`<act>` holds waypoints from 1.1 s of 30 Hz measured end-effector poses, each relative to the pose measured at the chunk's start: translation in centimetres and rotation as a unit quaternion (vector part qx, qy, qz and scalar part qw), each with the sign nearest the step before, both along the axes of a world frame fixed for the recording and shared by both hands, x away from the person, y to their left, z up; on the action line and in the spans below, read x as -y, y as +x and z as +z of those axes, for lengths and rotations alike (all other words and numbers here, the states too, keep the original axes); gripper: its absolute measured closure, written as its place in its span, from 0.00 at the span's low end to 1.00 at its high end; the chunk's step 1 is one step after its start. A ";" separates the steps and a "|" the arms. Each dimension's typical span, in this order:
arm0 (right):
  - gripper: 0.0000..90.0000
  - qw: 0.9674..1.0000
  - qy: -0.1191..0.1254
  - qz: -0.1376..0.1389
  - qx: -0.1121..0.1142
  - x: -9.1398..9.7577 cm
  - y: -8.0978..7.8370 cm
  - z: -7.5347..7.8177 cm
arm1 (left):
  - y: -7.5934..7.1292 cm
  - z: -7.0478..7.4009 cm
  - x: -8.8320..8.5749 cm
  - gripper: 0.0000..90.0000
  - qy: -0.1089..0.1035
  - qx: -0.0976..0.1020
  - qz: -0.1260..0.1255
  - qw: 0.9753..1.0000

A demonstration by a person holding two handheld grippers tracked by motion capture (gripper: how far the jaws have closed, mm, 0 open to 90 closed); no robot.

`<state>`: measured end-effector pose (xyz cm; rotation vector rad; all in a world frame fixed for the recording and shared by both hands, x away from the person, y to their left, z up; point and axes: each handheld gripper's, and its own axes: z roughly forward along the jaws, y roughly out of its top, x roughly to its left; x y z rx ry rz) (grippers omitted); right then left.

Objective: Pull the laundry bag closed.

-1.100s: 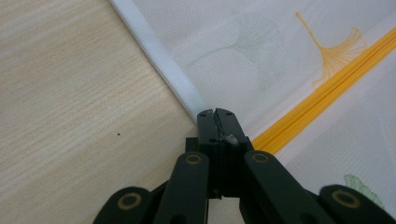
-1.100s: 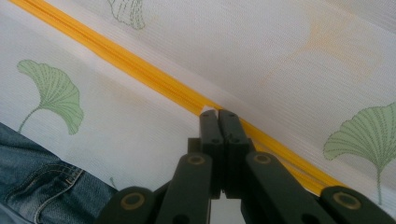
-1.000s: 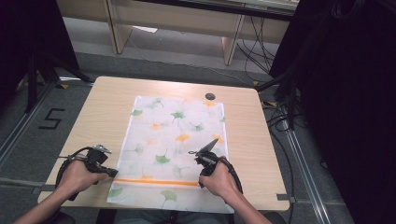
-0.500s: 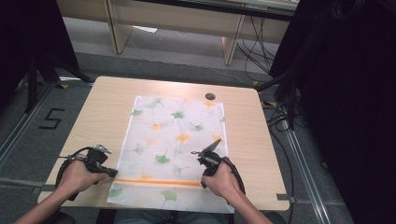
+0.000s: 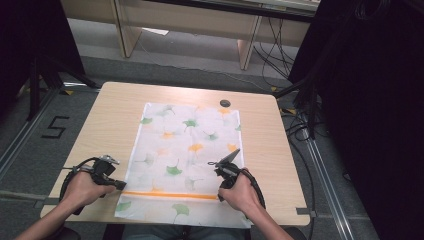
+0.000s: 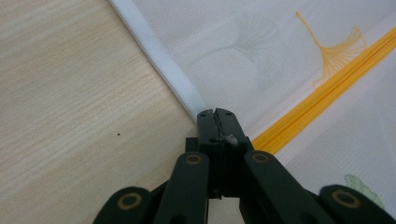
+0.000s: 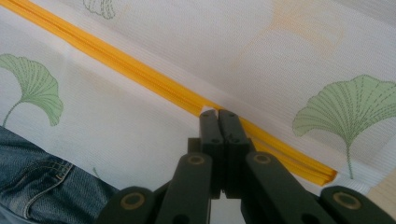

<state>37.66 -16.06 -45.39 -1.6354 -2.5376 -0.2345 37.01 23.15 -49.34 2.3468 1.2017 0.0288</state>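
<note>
Nothing is shifting since earlier: you are holding the left gripper (image 5: 119, 184) closed at the mesh bag's (image 5: 185, 150) edge, right gripper (image 5: 235, 156) closed over its orange zipper (image 5: 170, 195), hands resting low.

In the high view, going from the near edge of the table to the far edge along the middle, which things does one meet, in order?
Orange zipper across the mesh bag → green leaf print → orange leaf print → far hem of the bag → small dark round object → bare table.

bare tabletop (image 5: 107, 120) flanking the cloth (image 5: 185, 155)
</note>
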 end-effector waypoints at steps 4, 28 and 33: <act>1.00 1.000 -0.007 0.005 -0.005 0.2 0.0 0.1 | 0.0 0.0 0.0 1.00 0.001 0.000 0.000 1.000; 1.00 1.000 -0.009 0.005 -0.008 0.8 0.1 0.1 | 0.0 0.0 0.1 1.00 0.001 0.000 0.000 1.000; 1.00 1.000 -0.011 -0.004 -0.010 1.2 0.1 0.2 | -0.1 -0.1 0.3 1.00 -0.012 0.003 0.018 1.000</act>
